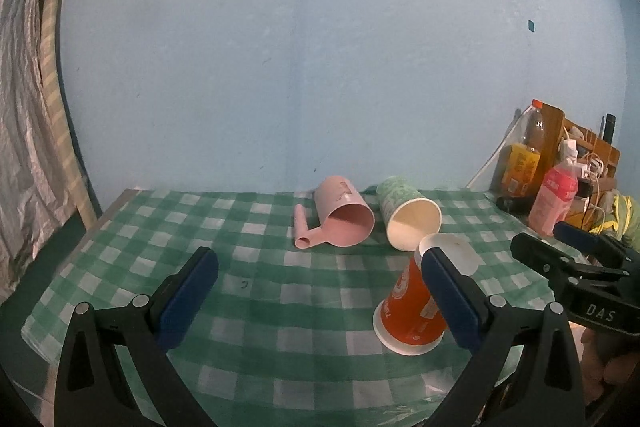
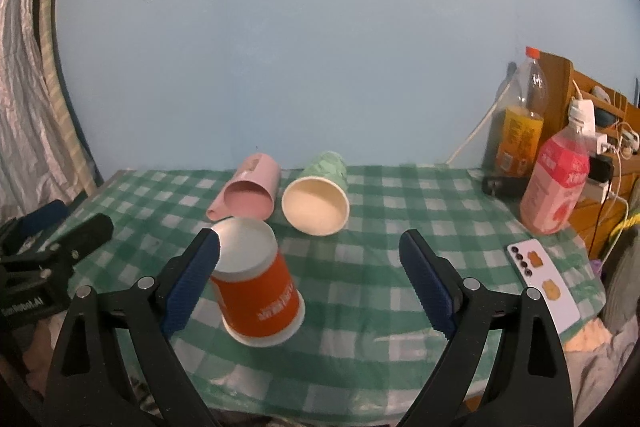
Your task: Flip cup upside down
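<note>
An orange paper cup (image 1: pixel 408 311) stands upside down on the green checked cloth, white base up; it also shows in the right wrist view (image 2: pixel 256 287). A pink plastic cup with a handle (image 1: pixel 344 219) (image 2: pixel 248 195) and a green paper cup (image 1: pixel 408 215) (image 2: pixel 320 199) lie on their sides behind it. My left gripper (image 1: pixel 320 291) is open, its right finger just in front of the orange cup. My right gripper (image 2: pixel 310 279) is open and empty, its left finger beside the orange cup.
At the right stand a pink bottle (image 2: pixel 556 183), an orange-capped bottle (image 2: pixel 520 123), a wooden box with cables (image 2: pixel 600 115) and a white phone (image 2: pixel 544 283). The table's left edge (image 1: pixel 92 227) meets a curtain. A blue wall is behind.
</note>
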Demonstrator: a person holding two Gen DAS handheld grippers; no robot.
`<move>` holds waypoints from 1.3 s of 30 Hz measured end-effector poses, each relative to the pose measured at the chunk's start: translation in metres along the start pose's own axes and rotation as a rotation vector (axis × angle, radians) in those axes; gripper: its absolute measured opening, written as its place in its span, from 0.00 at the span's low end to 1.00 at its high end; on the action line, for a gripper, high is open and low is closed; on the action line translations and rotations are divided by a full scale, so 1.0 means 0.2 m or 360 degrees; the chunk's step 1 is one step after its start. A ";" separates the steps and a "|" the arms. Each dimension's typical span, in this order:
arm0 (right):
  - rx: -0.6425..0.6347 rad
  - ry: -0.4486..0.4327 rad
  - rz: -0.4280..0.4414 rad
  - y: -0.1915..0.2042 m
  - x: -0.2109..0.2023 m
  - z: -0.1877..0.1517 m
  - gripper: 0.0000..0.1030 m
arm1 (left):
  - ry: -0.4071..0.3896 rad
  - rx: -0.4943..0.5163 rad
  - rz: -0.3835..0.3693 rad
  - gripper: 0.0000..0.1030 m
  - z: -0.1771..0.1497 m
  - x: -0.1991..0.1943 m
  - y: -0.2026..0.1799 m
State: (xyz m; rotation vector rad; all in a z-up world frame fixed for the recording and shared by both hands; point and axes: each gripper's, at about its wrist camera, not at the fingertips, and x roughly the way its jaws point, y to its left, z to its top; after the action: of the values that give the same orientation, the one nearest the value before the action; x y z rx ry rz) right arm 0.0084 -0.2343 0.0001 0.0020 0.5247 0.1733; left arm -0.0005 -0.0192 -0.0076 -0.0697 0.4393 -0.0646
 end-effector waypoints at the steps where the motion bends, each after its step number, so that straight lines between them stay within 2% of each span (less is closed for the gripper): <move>1: 0.0004 0.0003 -0.0003 -0.01 0.00 -0.01 0.88 | -0.0010 0.0010 0.0009 0.99 0.00 -0.01 -0.01; 11: 0.0015 0.0028 0.0003 -0.02 0.01 -0.02 0.88 | -0.0035 0.0033 0.0001 1.00 0.01 -0.04 -0.04; 19: 0.0017 0.0032 0.0002 -0.02 0.01 -0.02 0.88 | 0.0071 0.0047 0.0027 1.00 0.00 0.01 -0.05; 28: 0.0017 0.0044 0.0013 -0.02 0.01 -0.03 0.88 | 0.0050 0.0071 0.0042 1.00 0.00 0.00 -0.06; 39: 0.0018 0.0062 0.0030 -0.01 0.03 -0.04 0.88 | 0.0081 0.0068 0.0033 1.00 -0.01 0.02 -0.06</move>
State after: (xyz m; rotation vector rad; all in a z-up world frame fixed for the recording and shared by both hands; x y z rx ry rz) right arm 0.0102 -0.2357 -0.0093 0.0144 0.5646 0.1893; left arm 0.0013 -0.0310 -0.0110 -0.0215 0.4895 -0.0552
